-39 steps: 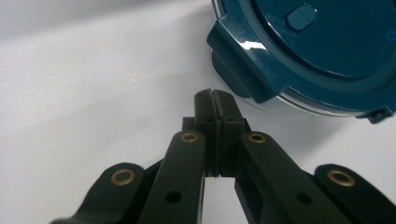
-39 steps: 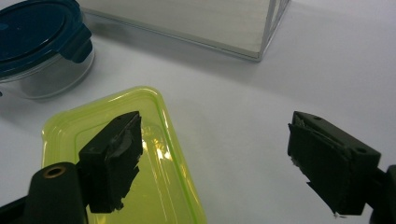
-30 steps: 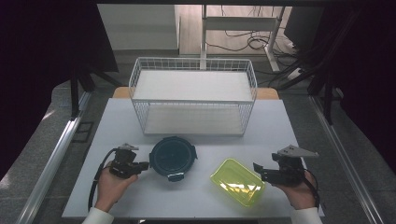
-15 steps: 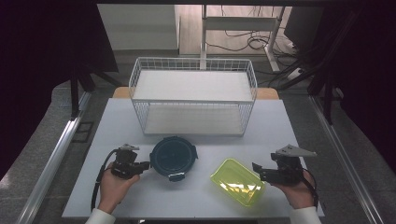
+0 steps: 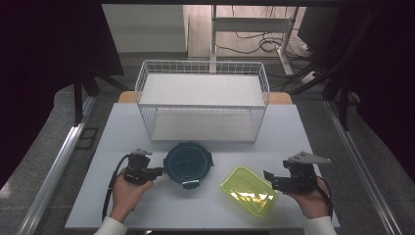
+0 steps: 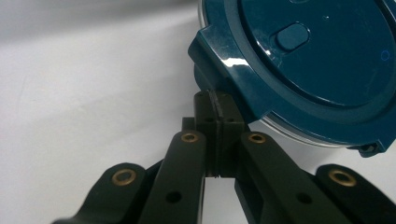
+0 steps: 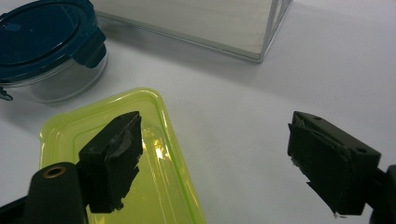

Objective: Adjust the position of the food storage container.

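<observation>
Riding close, left gripper (image 6: 215, 135) pressed closed beside teal lid (image 6: 317, 60); right gripper (image 7: 224, 158) gapes empty.

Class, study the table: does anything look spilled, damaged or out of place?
Nothing stands out. The round container sits upright with its lid on, the yellow-green tub lies flat beside it, and the wire basket stands square. No spills.

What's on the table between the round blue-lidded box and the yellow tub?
Nothing. In the high view, just bare white table separates the round container with the dark blue lid from the yellow-green tub; they sit close without touching.
</observation>
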Demonstrator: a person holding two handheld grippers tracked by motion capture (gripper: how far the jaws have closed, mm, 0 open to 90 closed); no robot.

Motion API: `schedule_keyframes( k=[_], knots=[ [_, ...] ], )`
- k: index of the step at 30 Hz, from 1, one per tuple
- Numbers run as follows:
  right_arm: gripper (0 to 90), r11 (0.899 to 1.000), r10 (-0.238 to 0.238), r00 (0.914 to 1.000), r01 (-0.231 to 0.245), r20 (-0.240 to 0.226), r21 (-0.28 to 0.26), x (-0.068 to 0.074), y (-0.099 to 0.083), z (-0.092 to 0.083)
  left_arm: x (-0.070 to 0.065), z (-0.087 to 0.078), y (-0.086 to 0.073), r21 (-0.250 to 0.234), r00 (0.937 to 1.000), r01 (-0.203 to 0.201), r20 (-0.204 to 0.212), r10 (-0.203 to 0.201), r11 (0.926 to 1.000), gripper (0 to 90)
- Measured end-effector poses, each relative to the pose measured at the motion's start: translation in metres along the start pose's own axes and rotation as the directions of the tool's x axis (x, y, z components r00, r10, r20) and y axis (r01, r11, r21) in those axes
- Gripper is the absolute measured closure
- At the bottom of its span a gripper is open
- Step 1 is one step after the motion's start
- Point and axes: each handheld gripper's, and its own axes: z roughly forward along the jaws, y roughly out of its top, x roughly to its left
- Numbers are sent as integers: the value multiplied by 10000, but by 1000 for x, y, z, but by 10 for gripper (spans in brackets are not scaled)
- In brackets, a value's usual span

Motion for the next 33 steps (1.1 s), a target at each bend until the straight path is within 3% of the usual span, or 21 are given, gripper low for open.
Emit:
schedule_keyframes(
  k=[22,26,28,30,33],
  knots=[
    [178,9999,65,9999,-66,-116,-88,-1,2,-1,-18,20,18,38,9984,-260,496,258,9997,900],
    [178,9998,145,9997,-148,-207,-145,-1,4,-1,-16,21,19,43,9973,-303,674,299,9995,900],
    [178,9997,161,9995,-166,-258,-191,0,5,-2,-11,19,18,38,9936,-309,1092,303,9995,900],
    [178,9996,138,9995,-145,-295,-245,1,6,-3,-7,17,17,-6,9918,-331,1234,329,9995,900],
    [178,9990,232,9990,-246,-389,-369,2,8,-5,0,7,16,-303,9934,-262,1111,294,9992,900]
  ],
)
